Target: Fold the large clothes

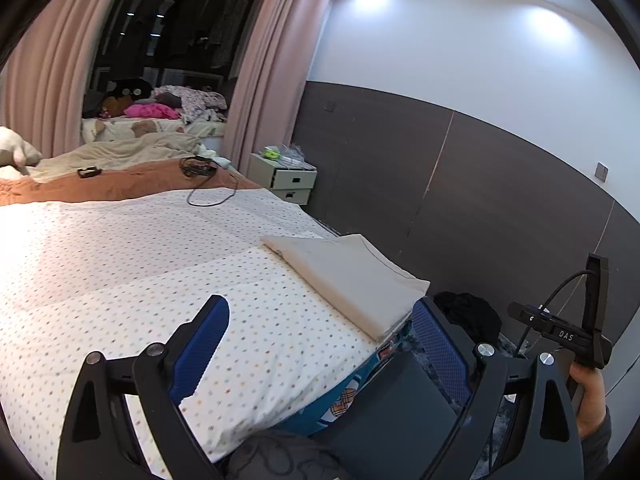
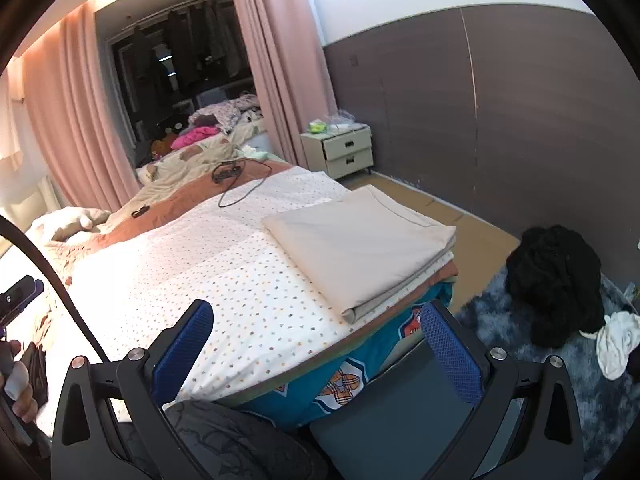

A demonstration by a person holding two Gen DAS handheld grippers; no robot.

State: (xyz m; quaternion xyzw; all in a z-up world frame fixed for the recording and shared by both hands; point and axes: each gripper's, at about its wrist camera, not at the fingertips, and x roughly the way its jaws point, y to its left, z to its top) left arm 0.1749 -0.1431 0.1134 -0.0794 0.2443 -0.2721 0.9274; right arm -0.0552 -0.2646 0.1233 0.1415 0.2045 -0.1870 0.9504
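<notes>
The folded cloth (image 2: 356, 248) lies flat at the bed corner, at 1 o'clock from the right gripper (image 2: 316, 340); it looks soft, light and layered, so I think a hold at the thick folded edge near the corner is best. Both the left gripper (image 1: 320, 336) and the right one are spread wide and hold nothing. The bed (image 2: 208, 264) has free room at 11 o'clock, the edge drops at 3 o'clock toward a black pile (image 2: 556, 280).

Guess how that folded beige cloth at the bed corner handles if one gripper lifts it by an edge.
The folded beige cloth is probably floppy: stacked soft layers show at its near edge, so lifting one edge would likely peel the top layers open. It overhangs the dotted white bedsheet at the corner, so a push toward the floor may slide it off.
</notes>
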